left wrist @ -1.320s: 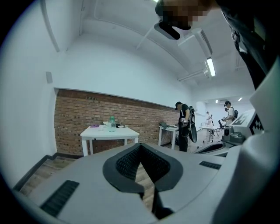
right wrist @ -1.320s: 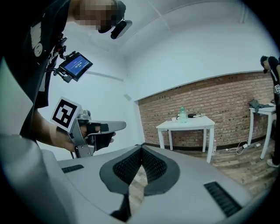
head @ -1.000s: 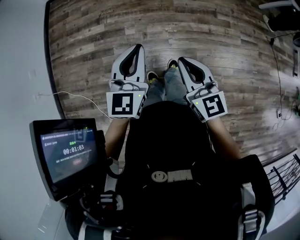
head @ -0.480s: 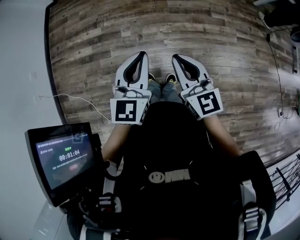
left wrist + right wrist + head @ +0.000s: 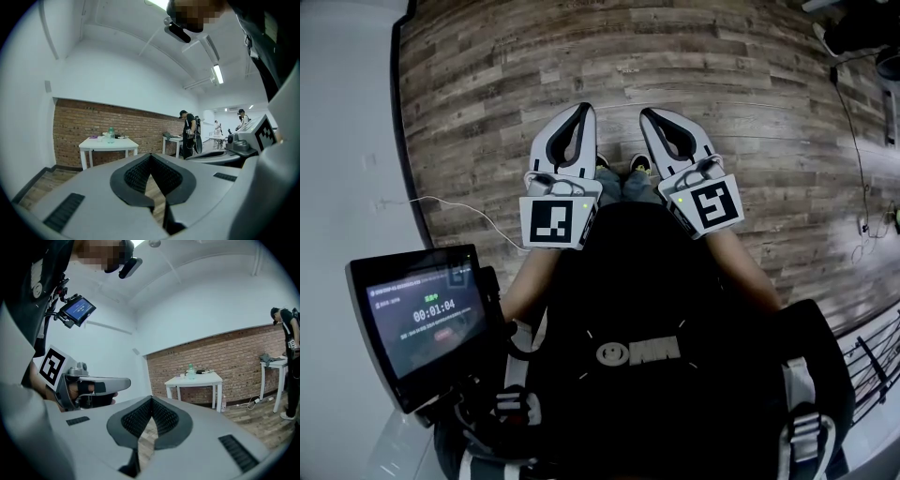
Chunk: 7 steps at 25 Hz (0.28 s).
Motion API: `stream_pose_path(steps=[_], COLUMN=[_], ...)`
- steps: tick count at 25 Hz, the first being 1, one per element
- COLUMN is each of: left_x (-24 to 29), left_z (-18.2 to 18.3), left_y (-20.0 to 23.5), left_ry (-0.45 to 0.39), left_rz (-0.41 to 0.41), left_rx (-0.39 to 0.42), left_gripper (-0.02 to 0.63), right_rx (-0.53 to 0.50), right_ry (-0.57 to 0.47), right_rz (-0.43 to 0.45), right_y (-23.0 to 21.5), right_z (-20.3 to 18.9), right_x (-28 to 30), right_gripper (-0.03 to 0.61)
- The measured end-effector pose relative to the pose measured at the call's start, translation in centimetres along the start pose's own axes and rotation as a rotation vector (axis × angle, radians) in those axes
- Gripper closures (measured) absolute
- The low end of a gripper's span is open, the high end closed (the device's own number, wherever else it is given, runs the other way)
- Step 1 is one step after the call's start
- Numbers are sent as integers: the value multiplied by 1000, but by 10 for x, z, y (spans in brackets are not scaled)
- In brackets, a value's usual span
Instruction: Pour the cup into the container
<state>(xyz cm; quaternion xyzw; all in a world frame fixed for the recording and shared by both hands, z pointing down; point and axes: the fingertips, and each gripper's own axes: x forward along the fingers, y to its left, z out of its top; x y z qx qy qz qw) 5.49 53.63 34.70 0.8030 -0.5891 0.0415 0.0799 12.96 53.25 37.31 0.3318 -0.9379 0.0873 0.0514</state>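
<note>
- the left tool (image 5: 578,112) and right tool (image 5: 652,114) are held side by side over the wooden floor (image 5: 722,84), pointing forward and nearly level.
- both tools have their jaws pressed together with nothing between them; only floor shows through the gap behind the pads.
- no cup and no container can be made out in any view.
- the only likely place for them is a white tabletop (image 5: 108,143) well ahead, against the brick wall (image 5: 70,122). it carries a greenish bottle (image 5: 111,135) and a few things too small to name.
- in the left gripper view that tabletop sits left of the jaw line; in the right gripper view, slightly right of it.
- the tabletop is far from both tools, and neither looks nearer to it.
</note>
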Motion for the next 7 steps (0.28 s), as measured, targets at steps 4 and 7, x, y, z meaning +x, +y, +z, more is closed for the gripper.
stream_pose_path(steps=[4, 7], left_x=[4, 2], left_z=[2, 2], left_y=[-4, -3], left_ry=[-12, -11], left_rz=[-9, -9], left_rx=[-1, 0], left_gripper=[611, 611], right_rx=[-7, -14], right_ry=[-2, -9], right_rz=[0, -1], right_y=[-5, -4], right_z=[2, 3], right_x=[-1, -1], right_gripper=[575, 575])
